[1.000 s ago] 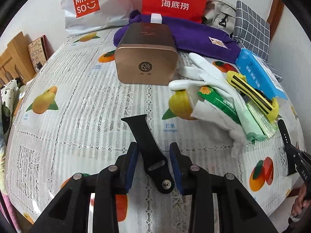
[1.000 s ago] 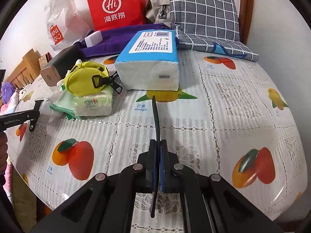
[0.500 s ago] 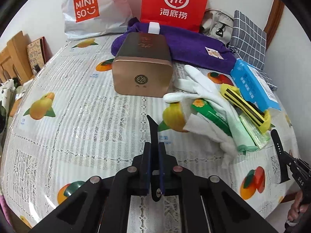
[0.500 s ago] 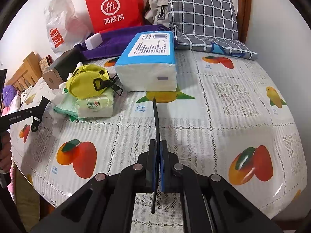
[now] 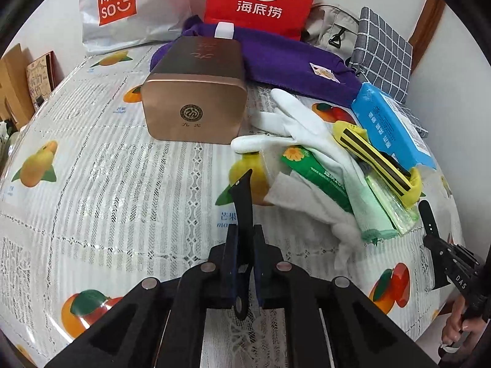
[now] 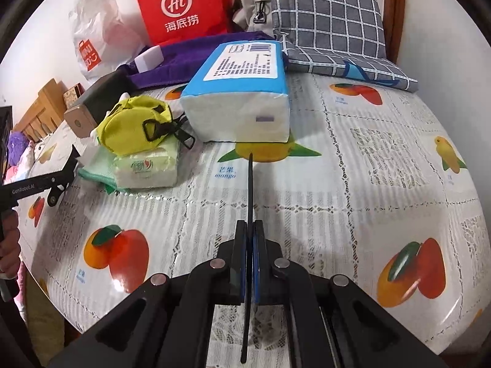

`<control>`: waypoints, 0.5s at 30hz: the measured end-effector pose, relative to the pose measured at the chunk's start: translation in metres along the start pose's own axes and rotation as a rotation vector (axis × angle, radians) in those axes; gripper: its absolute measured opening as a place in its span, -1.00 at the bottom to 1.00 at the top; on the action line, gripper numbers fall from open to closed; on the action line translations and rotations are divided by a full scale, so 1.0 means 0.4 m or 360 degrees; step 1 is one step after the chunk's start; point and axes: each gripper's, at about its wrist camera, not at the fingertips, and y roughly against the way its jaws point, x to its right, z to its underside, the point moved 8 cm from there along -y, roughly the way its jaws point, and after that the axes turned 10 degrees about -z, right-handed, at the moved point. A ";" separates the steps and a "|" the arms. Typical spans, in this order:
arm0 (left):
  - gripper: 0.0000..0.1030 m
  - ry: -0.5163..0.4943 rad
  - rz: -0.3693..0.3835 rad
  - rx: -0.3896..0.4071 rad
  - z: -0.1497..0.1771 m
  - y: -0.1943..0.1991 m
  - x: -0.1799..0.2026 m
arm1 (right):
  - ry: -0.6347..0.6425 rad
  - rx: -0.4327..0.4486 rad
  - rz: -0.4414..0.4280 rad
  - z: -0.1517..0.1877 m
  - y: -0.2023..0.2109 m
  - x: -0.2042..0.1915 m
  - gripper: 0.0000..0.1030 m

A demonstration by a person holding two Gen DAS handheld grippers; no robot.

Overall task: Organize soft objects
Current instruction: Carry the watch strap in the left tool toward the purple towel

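Covering the table, a fruit-print lace cloth (image 6: 353, 184) carries tissue pack (image 6: 239, 113), gloves (image 5: 303, 128) and copper tin (image 5: 196, 104); left gripper (image 5: 244, 239) and right gripper (image 6: 250, 239) each pinch a black strap (image 5: 242, 202).

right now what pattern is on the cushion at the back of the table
Grey with a white grid check; the cushion shows best in the right wrist view.

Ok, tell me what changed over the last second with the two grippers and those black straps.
The left gripper took hold: its jaws, open around the black strap a second ago, are shut on it, and the strap now stands edge-on instead of lying flat. The right gripper stayed shut on its own strap. The pile of white glove, tissue packs and bronze box did not move.
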 end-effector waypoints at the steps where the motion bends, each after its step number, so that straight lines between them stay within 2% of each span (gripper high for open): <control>1: -0.86 -0.0011 -0.0013 0.0006 -0.002 -0.001 0.001 | -0.0008 0.0007 -0.0001 -0.002 0.000 0.004 -0.93; 5: -0.91 -0.0049 -0.0043 0.0013 -0.014 0.001 0.003 | -0.0021 0.0008 -0.0016 -0.009 0.003 0.006 -0.95; 15: -0.91 -0.0004 -0.0055 0.0042 -0.055 0.049 -0.038 | 0.0007 0.0066 -0.0061 -0.057 0.069 -0.022 -0.95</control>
